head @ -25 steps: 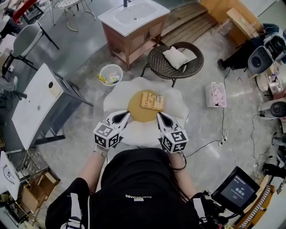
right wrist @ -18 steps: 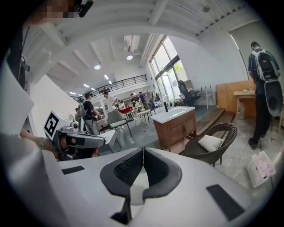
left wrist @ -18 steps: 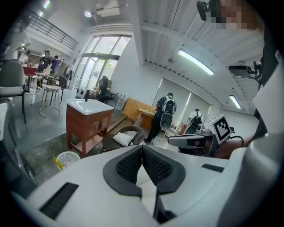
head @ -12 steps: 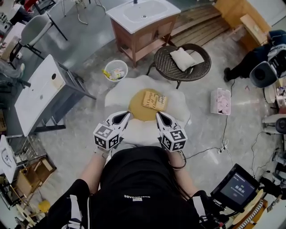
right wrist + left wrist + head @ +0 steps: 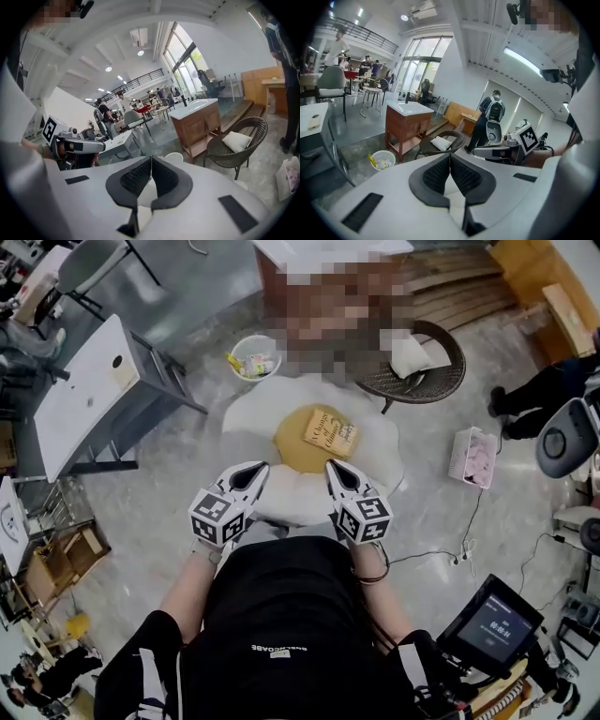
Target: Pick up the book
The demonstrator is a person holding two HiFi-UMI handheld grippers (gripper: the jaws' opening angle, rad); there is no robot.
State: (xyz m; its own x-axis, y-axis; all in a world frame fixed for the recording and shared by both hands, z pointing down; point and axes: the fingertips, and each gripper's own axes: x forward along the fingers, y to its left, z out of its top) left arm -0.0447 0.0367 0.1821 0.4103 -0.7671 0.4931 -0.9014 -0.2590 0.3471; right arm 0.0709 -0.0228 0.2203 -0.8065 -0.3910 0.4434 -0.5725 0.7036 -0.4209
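An open studio-like hall — concrete floor (image 5: 173,512), mezzanine railing (image 5: 365,35), tall windows (image 5: 419,70), washbasin cabinet (image 5: 405,127), wicker chair (image 5: 458,137), trailing cables (image 5: 441,554).

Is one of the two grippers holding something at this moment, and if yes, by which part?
Nothing is held. The left gripper and the right gripper are both shut with nothing between the jaws. The book lies untouched on the egg-shaped surface ahead of them.

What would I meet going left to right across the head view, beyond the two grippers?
From the left: white desk → wastebasket → book → cushion on the wicker chair → box with pink contents.
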